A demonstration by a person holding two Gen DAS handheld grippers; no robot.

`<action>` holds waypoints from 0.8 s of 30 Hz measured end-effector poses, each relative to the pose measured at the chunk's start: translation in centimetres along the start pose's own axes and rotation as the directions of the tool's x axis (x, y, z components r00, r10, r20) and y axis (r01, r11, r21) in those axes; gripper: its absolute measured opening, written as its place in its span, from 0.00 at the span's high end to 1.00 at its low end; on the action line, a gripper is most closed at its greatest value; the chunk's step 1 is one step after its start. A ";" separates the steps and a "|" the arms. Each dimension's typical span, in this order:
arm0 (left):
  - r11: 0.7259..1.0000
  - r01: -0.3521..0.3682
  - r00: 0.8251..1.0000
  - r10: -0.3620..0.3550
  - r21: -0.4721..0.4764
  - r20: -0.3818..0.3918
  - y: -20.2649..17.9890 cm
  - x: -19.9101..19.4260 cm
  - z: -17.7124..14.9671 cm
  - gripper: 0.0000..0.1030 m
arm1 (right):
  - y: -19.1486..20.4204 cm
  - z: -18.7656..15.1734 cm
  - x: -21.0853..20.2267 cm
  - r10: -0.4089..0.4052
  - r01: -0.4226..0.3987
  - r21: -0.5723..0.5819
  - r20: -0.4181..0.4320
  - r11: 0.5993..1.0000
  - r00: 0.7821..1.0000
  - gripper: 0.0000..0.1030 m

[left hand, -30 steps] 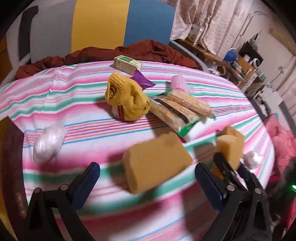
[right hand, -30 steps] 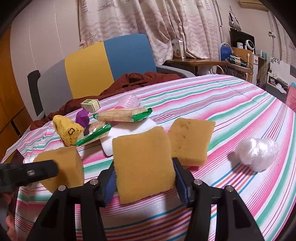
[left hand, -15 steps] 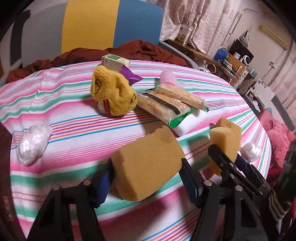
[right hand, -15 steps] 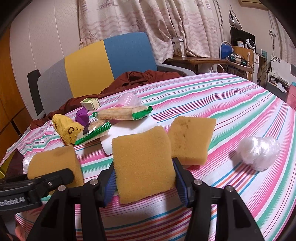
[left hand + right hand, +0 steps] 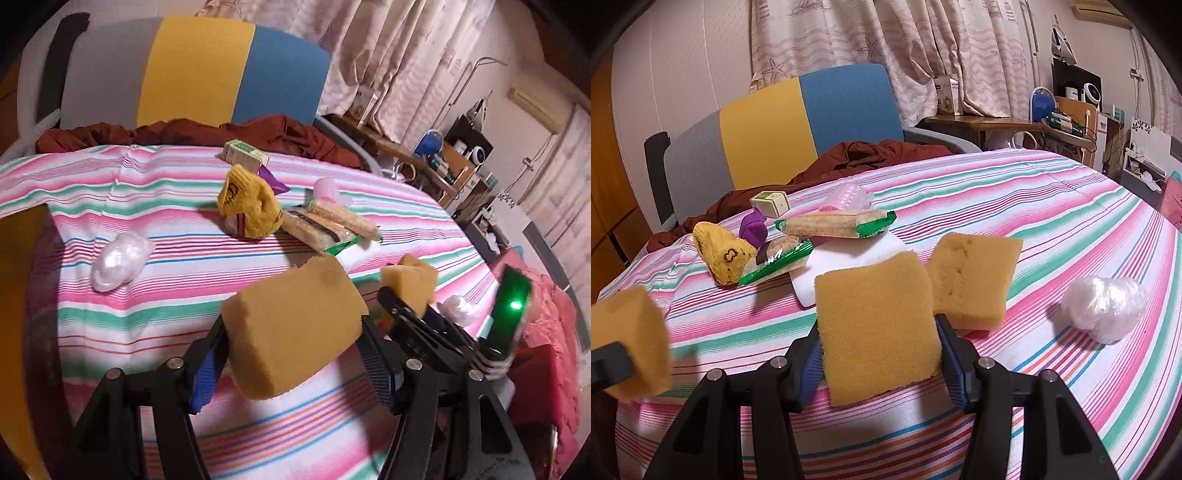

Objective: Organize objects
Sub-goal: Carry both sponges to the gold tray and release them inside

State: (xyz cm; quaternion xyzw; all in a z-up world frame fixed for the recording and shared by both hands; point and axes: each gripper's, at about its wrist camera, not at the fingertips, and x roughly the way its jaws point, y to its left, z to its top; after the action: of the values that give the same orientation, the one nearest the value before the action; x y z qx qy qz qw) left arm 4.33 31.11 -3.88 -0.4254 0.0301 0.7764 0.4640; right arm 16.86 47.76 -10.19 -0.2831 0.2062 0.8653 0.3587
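We've got a yellow-brown foam sponge block (image 5: 295, 325) clamped in the left gripper (image 5: 291, 354), blue pads pressing both sides, jaws about half spread, block tilted and lifted clear of the striped pink-green-white tablecloth (image 5: 147, 192). The jaws closed onto it within the last second and the pads now sit tight on it.

Right gripper (image 5: 879, 354) is pinched on a second yellow-brown foam sponge block (image 5: 875, 325), jaws fairly narrow, foam squeezed in at the pads. A third sponge of the same foam (image 5: 971, 280) lies on the cloth just behind it, touching or nearly so; we can't tell which.

Further out: a white flat pad (image 5: 849, 258) under two green-ended cracker packets (image 5: 834, 223), a mustard knitted sock-like piece (image 5: 724, 258), a purple wrapper (image 5: 753, 229), a small green-and-cream box (image 5: 770, 203), a pink plastic wad (image 5: 846, 195). Crumpled clear plastic balls sit at either side: one (image 5: 1104, 308) on the right, one (image 5: 120, 260) on the left.

Risks, our read:
- Left block is held near its lower end and tilted, so it could pivot or slip out on a fast swing.
- Both grippers are close together; bringing the sponges side by side could make the fingers collide.
- Setting down next to the third sponge may shove it into the plastic ball.
- Foam rebounds on release and may tip.
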 end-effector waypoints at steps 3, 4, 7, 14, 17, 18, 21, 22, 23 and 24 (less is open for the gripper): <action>1.000 -0.017 0.999 0.017 0.002 0.027 0.8 -1.9 -0.1 0.34 | 0.0 0.0 -0.1 -0.002 0.002 -0.001 0.004 1.000 1.000 0.46; 1.000 -0.023 0.999 0.023 -0.006 0.039 1.2 -2.6 -0.2 0.34 | 0.2 0.0 -0.1 -0.005 0.005 -0.003 0.005 1.000 1.000 0.46; 0.997 -0.055 0.996 0.058 -0.049 0.066 3.3 -4.6 -0.4 0.33 | 0.4 0.0 -0.2 -0.013 0.013 -0.011 0.009 1.000 1.000 0.46; 0.977 -0.119 0.984 0.139 -0.175 0.108 8.8 -8.3 -1.1 0.33 | 1.1 -0.1 -1.1 -0.036 0.038 -0.037 0.052 0.999 0.998 0.46; 0.962 -0.150 0.978 0.178 -0.229 0.107 11.1 -9.2 -1.6 0.33 | 1.6 -0.2 -1.8 -0.025 0.030 -0.063 0.083 0.998 0.996 0.46; 0.957 -0.156 0.977 0.186 -0.243 0.106 11.8 -9.5 -1.8 0.33 | 1.8 -0.1 -1.9 -0.020 0.027 -0.074 0.091 0.997 0.996 0.46; 0.940 -0.180 0.972 0.216 -0.289 0.097 13.9 -10.2 -2.4 0.32 | 2.6 -0.1 -2.2 -0.015 0.027 -0.114 0.104 0.993 0.994 0.46; 0.932 -0.192 0.970 0.228 -0.309 0.087 14.8 -10.4 -2.5 0.32 | 2.9 -0.2 -2.3 -0.013 0.028 -0.129 0.110 0.991 0.994 0.46; 0.925 -0.199 0.968 0.237 -0.322 0.083 15.4 -10.6 -2.6 0.32 | 3.0 -0.2 -2.5 -0.013 0.029 -0.137 0.115 0.990 0.993 0.46; 0.917 -0.207 0.966 0.247 -0.341 0.078 16.3 -10.9 -2.8 0.31 | 3.2 -0.3 -2.7 -0.014 0.032 -0.146 0.123 0.989 0.992 0.46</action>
State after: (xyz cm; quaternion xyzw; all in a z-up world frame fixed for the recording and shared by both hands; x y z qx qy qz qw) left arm -3.80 13.11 -3.83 -0.4435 -0.0787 0.8431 0.2939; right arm 16.16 44.12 -8.21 -0.2580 0.1161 0.8896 0.3584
